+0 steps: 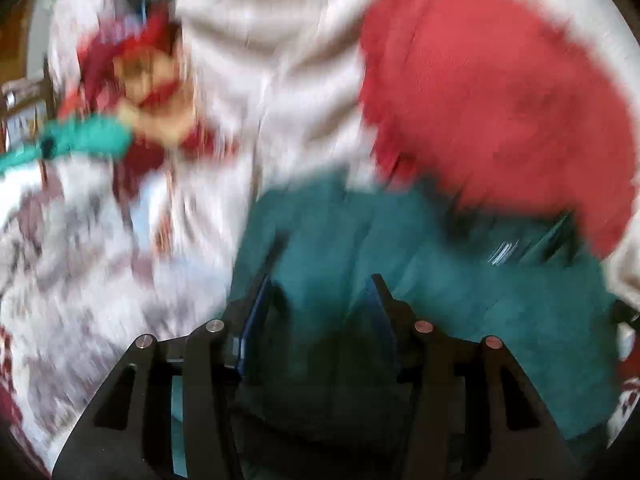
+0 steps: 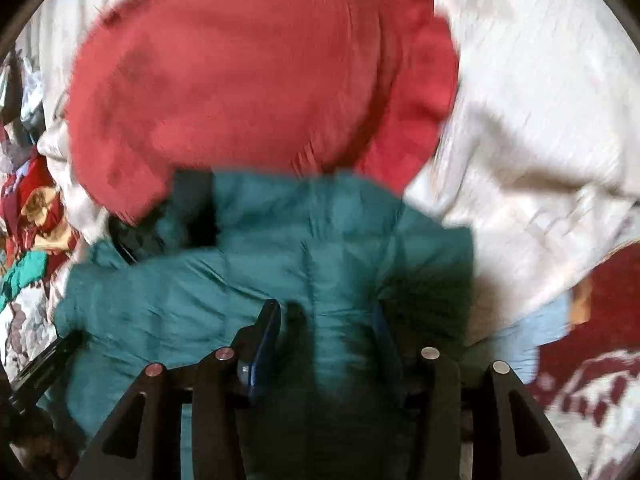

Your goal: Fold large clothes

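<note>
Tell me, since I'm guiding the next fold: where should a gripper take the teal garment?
Judging by these blurred views, grip the teal garment at its far edge, where it meets the red garment. Come in from the near side, fingers low: the cloth lies fairly flat, so a raised crease gives the best bite.

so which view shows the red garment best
The right wrist view: the red garment fills the upper middle, nearly whole, beyond the teal garment. The left wrist view shows it at the upper right, blurrier.
</note>
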A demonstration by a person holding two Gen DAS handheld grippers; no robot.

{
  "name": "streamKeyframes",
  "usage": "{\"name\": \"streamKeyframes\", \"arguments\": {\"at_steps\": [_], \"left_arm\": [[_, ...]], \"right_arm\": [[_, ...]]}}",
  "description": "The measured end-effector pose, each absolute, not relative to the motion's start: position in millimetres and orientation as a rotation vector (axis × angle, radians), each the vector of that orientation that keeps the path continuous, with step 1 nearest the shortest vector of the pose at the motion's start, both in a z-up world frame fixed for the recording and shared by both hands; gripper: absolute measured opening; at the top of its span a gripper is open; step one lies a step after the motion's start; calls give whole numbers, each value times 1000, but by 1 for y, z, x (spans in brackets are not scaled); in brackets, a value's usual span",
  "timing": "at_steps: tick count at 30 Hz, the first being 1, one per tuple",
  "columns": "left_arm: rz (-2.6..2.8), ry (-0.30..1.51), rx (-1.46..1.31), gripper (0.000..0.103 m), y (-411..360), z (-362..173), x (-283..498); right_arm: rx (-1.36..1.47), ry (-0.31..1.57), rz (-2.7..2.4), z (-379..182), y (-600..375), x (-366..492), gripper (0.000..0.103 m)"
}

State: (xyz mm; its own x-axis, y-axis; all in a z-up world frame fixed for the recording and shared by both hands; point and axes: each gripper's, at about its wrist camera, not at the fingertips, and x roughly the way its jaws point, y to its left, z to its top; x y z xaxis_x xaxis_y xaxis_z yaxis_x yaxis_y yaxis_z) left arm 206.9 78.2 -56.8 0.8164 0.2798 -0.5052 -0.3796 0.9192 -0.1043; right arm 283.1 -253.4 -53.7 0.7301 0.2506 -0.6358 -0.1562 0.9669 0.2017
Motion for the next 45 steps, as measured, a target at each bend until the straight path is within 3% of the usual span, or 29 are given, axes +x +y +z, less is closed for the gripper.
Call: {"name": "streamKeyframes", "arguments": {"at_steps": [1, 4, 8, 17, 21, 31, 33, 45], "left_arm": [[301, 458, -185, 49, 69, -48, 200], [154, 572, -152, 50, 45, -59, 212], [117, 826, -107, 51, 36, -101, 245], [118, 835, -105, 58, 38, -102, 249], [116, 840, -99, 62, 34, -101, 248], [93, 847, -114, 71, 34, -100, 250], [80, 848, -116, 79, 34, -101, 252], [70, 843, -115, 80, 33, -101, 251]], "right_arm": [[133, 724, 234, -47, -247, 276, 46], [97, 811, 287, -46, -220, 259, 66], [-78, 899, 284, -88, -179, 254, 68], [-83, 894, 283, -107, -184, 264, 83], [-59, 900, 287, -107, -189, 265, 101], [-60, 895, 289, -108, -196, 259, 103], [-60, 895, 288, -109, -193, 260, 103], [-67, 883, 284, -109, -190, 260, 103]]}}
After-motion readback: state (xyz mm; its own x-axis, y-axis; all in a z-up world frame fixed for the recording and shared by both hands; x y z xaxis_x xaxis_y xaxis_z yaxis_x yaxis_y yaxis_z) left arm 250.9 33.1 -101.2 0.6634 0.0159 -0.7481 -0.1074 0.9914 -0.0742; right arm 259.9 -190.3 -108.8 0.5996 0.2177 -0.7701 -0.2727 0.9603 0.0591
